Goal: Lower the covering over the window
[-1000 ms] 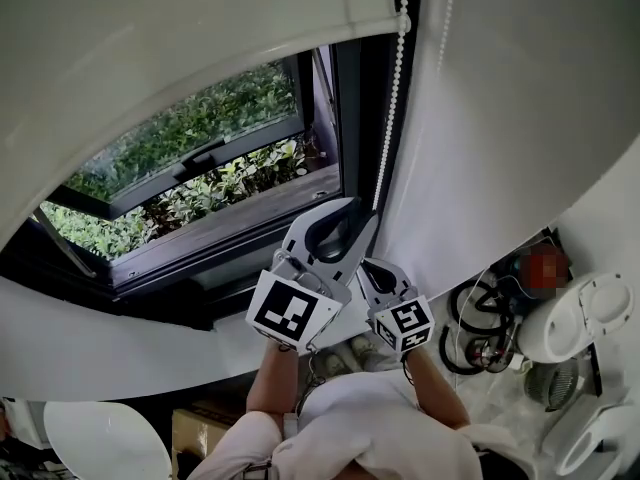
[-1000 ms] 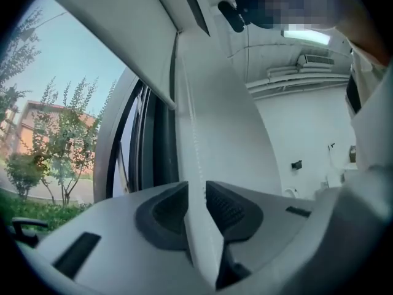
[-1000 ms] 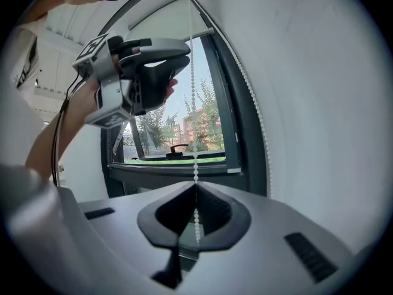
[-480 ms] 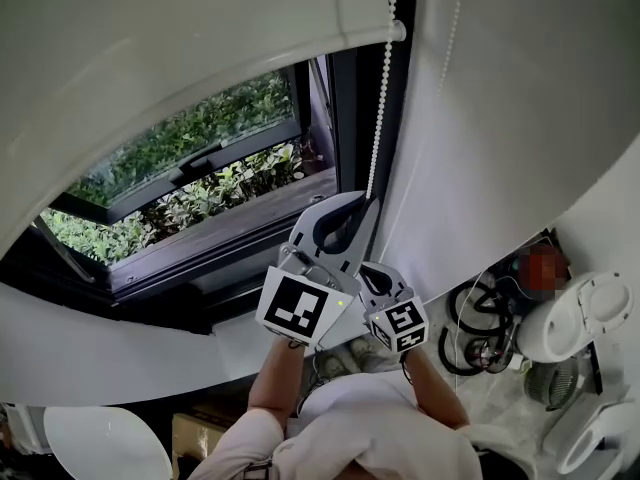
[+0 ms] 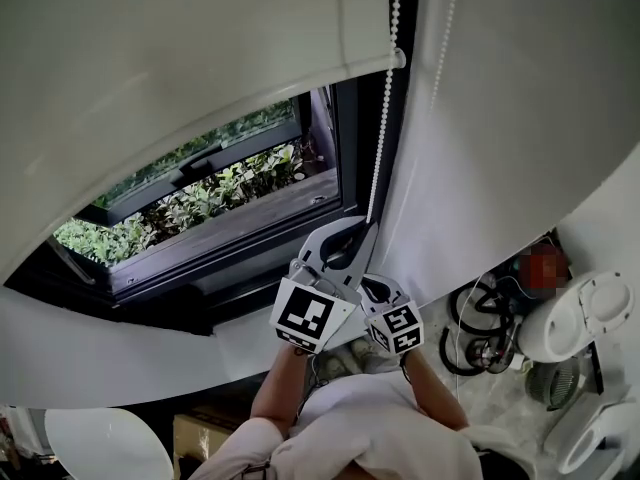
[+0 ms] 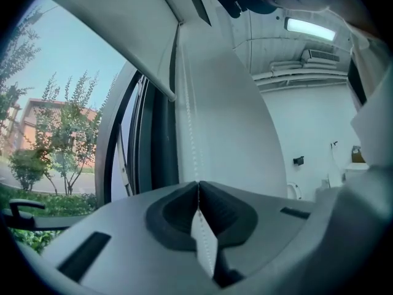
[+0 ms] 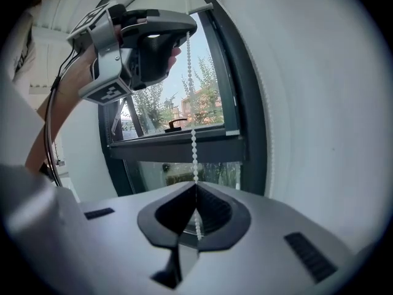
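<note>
Left gripper (image 6: 198, 189): jaws have just closed onto the bead chain (image 5: 383, 138).
Right gripper (image 7: 195, 192): clamped on the bead chain, lower down.
Blind (image 5: 200, 58): hem lower than a second ago; window (image 5: 210, 208) partly uncovered, so more pulling is likely needed.

From the head, looking steeply down along the wall at the blind (image 5: 150, 68), the window (image 5: 200, 198) and the bead chain (image 5: 385, 118), all near. From the left gripper (image 6: 198, 188), looking level along its own jaws at close range, window off to the left. From the right gripper (image 7: 195, 195), set lower, facing the window squarely, left gripper high in frame. Shared by all three: chain and window.
</note>
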`<action>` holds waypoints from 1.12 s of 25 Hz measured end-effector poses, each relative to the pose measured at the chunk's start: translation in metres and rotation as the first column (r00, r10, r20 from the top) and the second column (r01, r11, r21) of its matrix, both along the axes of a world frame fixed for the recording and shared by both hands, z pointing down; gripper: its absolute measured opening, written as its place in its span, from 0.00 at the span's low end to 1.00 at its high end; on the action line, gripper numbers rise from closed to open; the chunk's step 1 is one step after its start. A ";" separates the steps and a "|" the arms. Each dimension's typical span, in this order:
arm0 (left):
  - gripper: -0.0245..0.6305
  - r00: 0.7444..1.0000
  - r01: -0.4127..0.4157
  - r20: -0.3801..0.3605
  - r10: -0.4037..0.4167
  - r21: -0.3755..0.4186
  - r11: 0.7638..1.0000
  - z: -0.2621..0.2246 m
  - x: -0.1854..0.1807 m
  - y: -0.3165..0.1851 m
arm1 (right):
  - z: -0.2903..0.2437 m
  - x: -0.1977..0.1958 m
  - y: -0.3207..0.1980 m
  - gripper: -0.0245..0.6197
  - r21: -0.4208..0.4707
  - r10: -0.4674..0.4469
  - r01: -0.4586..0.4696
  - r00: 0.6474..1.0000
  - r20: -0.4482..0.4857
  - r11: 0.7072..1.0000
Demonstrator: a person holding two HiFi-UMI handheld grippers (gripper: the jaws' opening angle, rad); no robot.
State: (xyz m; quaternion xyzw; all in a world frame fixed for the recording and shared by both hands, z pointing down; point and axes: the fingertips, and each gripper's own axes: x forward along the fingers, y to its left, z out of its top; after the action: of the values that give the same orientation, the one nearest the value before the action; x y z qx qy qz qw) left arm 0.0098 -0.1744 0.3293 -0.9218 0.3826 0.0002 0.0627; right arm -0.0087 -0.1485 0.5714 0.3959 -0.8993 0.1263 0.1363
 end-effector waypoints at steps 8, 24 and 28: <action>0.06 0.999 0.018 0.028 -0.016 -0.045 0.999 0.038 -0.004 0.004 | 0.038 0.000 0.008 0.03 -0.081 -0.009 0.006 0.999 -0.042 0.997; 0.06 0.998 0.041 0.046 -0.034 -0.149 0.988 0.091 -0.012 0.013 | 0.087 -0.005 0.030 0.03 -0.205 -0.052 0.027 0.992 -0.116 0.978; 0.06 0.999 0.044 0.035 -0.039 -0.156 0.987 0.096 -0.015 0.015 | 0.083 -0.006 0.037 0.04 -0.194 -0.065 0.036 0.988 -0.143 0.980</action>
State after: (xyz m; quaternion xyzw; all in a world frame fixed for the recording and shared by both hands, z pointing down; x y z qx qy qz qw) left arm -0.0051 -0.1593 0.4249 -0.9157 0.3993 -0.0459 -0.0039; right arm -0.0147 -0.1113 0.6542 0.3664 -0.8802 0.1784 0.2434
